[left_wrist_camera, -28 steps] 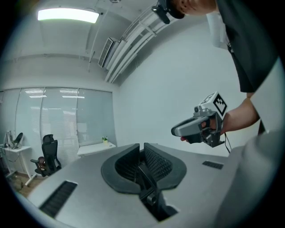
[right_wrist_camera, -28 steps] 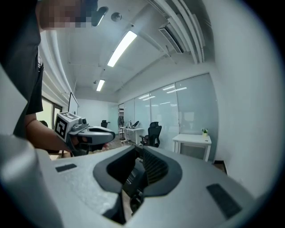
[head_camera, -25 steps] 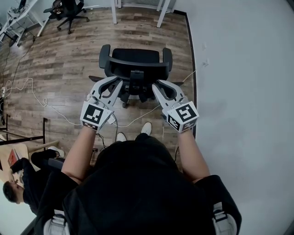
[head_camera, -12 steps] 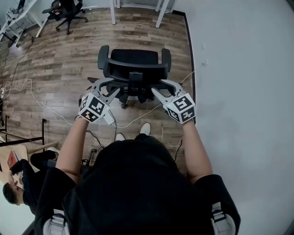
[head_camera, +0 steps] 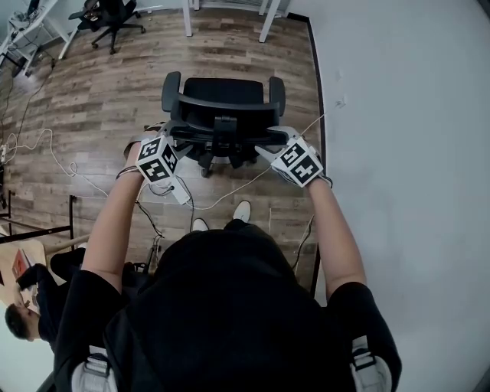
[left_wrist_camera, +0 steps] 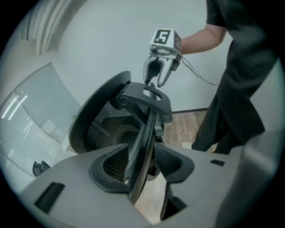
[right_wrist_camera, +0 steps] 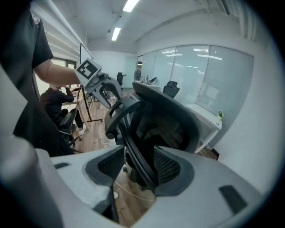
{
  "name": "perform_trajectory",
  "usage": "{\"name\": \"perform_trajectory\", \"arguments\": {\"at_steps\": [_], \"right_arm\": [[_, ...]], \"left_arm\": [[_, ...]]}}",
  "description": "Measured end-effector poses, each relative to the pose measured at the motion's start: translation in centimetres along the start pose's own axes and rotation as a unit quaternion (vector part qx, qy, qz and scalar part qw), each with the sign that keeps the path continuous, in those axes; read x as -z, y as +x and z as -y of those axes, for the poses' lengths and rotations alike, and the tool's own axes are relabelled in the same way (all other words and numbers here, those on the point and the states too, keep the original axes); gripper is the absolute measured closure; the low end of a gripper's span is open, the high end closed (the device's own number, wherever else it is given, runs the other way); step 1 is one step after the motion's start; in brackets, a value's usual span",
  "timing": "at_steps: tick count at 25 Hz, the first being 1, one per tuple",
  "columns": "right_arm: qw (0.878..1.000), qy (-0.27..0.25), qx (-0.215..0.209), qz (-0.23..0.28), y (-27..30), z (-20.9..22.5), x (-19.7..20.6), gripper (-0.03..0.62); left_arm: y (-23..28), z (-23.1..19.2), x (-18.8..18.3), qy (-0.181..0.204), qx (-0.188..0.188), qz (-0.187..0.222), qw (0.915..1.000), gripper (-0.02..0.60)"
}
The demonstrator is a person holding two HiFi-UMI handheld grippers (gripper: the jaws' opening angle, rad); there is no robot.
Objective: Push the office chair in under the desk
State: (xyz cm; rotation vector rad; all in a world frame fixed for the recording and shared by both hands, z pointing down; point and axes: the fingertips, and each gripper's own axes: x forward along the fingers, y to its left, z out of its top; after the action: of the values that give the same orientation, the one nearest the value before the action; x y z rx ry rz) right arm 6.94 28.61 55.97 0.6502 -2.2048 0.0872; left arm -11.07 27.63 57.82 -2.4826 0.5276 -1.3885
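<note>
Head view: the office chair (head_camera: pixel 222 92) is sitting centre frame, its backrest rail (head_camera: pixel 222 113) running left-right, table legs (head_camera: pixel 268 21) above it. Left gripper view: my left gripper (left_wrist_camera: pixel 144 169) is straddling that rail, jaws just widening, released. Right gripper view: my right gripper (right_wrist_camera: pixel 139 167) is doing likewise.

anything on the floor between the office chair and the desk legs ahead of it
Nothing visible: bare wood floor lies between the office chair and the white desk legs. The white cable lies behind the chair.
</note>
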Motion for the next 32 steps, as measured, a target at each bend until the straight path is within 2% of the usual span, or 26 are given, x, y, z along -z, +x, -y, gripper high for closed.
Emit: {"name": "perform_trajectory", "arguments": {"at_steps": [5,10,14,20,24,26,32], "right_arm": [[0.992,-0.098,-0.01,-0.081,2.0,0.0,1.5,0.404],[0.969,-0.184,-0.023,-0.161,3.9,-0.2,4.0,0.404],[0.956,-0.225,-0.025,-0.188,4.9,-0.4,4.9,0.404],[0.941,-0.265,-0.024,-0.21,6.0,-0.3,5.2,0.437],[0.932,-0.289,-0.017,-0.217,6.6,-0.1,5.5,0.476],[0.932,-0.289,-0.02,-0.217,6.6,-0.2,5.6,0.482],[0.934,-0.279,-0.021,-0.22,6.9,-0.1,5.6,0.487]], "left_arm": [[1.9,0.6,1.2,0.052,0.04,-0.054,0.9964,0.387],[3.5,1.6,1.8,0.083,0.067,-0.085,0.9906,0.387],[4.7,2.4,1.8,0.094,0.082,-0.096,0.9875,0.387],[6.1,2.6,2.5,0.117,0.091,-0.117,0.9819,0.388],[6.5,2.3,2.6,0.124,0.077,-0.118,0.9823,0.428],[6.6,1.9,2.6,0.126,0.068,-0.113,0.9832,0.466],[6.9,1.8,2.7,0.137,0.052,-0.105,0.9836,0.489]]}}
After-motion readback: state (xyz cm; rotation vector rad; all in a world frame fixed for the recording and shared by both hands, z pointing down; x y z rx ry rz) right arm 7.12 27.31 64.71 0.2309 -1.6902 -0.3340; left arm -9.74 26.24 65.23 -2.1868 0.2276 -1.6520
